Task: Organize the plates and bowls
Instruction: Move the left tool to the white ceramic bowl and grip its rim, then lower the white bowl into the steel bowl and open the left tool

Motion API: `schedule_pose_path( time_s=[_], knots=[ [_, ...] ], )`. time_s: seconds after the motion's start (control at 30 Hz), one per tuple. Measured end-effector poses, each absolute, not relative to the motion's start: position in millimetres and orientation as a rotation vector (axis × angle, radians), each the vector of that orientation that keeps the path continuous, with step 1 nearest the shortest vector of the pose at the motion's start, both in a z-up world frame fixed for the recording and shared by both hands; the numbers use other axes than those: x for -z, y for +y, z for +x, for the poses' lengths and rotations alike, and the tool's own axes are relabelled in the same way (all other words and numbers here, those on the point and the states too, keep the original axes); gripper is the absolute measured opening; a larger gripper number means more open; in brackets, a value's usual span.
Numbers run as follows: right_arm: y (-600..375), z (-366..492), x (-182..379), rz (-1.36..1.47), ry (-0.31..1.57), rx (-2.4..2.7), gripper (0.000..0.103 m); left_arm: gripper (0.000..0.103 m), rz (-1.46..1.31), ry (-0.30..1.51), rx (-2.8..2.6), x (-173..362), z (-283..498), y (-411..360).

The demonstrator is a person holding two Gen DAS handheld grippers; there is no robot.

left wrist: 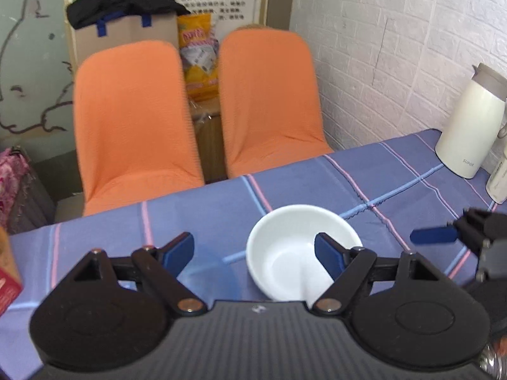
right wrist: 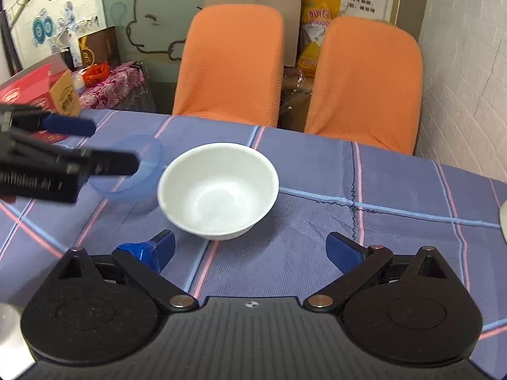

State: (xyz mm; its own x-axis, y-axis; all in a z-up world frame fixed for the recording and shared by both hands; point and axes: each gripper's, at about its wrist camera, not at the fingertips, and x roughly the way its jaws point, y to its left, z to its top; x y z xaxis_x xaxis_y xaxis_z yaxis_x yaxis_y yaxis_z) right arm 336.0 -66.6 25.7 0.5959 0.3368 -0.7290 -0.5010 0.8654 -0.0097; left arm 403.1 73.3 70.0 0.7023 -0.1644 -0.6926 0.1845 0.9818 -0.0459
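Observation:
A white bowl (left wrist: 291, 250) stands upright on the blue plaid tablecloth (left wrist: 317, 183); it also shows in the right wrist view (right wrist: 218, 190). A clear blue bowl (right wrist: 133, 174) stands just left of it, touching or nearly so; in the left wrist view it is a faint blue shape (left wrist: 212, 269) between my fingers. My left gripper (left wrist: 253, 250) is open, its right finger (left wrist: 329, 253) over the white bowl's inside, its left finger over the blue bowl. My right gripper (right wrist: 250, 248) is open and empty, just short of the white bowl.
Two orange chairs (left wrist: 126, 120) (left wrist: 269, 95) stand behind the table. A white thermos jug (left wrist: 469, 123) stands at the table's right by the brick wall. Red boxes (right wrist: 28, 95) lie at the table's left end. A white object (right wrist: 9, 329) shows at the lower left.

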Motion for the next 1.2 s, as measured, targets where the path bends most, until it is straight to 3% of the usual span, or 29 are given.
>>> schedule_pose_path(
  time_s=[0.23, 0.53, 0.63, 0.67, 0.7, 0.73, 0.87, 1.2],
  knots=[
    [-67.6, 336.3, -9.6, -0.261, 0.837, -0.523, 0.089, 0.080, 0.191, 0.858, 0.256, -41.3, 456.3, 36.6],
    [-49.8, 353.0, 8.0, -0.331, 0.870, -0.535, 0.089, 0.079, 0.167, 0.908, 0.245, -16.7, 476.2, 38.1],
    [-42.4, 360.7, 14.5, -0.338, 0.895, -0.524, 0.089, 0.076, 0.146, 0.928, 0.268, -10.3, 476.9, 39.3],
    [-41.1, 361.9, 16.0, -0.335, 0.901, -0.526, 0.089, 0.070, 0.134, 0.941, 0.278, -7.9, 477.7, 40.2],
    [-39.9, 362.5, 17.5, -0.331, 0.904, -0.530, 0.089, 0.057, 0.115, 0.958, 0.291, -4.7, 478.8, 41.8],
    [-39.0, 363.4, 19.0, -0.322, 0.906, -0.536, 0.089, 0.052, 0.097, 0.975, 0.304, -1.9, 479.4, 43.1],
    [-35.0, 365.1, 18.7, -0.297, 0.895, -0.551, 0.088, 0.045, 0.064, 0.974, 0.324, -0.1, 476.3, 47.6],
    [-27.2, 344.4, -0.1, -0.351, 0.763, -0.583, 0.089, 0.045, 0.070, 0.978, 0.373, -2.6, 461.4, 44.1]
  ],
)
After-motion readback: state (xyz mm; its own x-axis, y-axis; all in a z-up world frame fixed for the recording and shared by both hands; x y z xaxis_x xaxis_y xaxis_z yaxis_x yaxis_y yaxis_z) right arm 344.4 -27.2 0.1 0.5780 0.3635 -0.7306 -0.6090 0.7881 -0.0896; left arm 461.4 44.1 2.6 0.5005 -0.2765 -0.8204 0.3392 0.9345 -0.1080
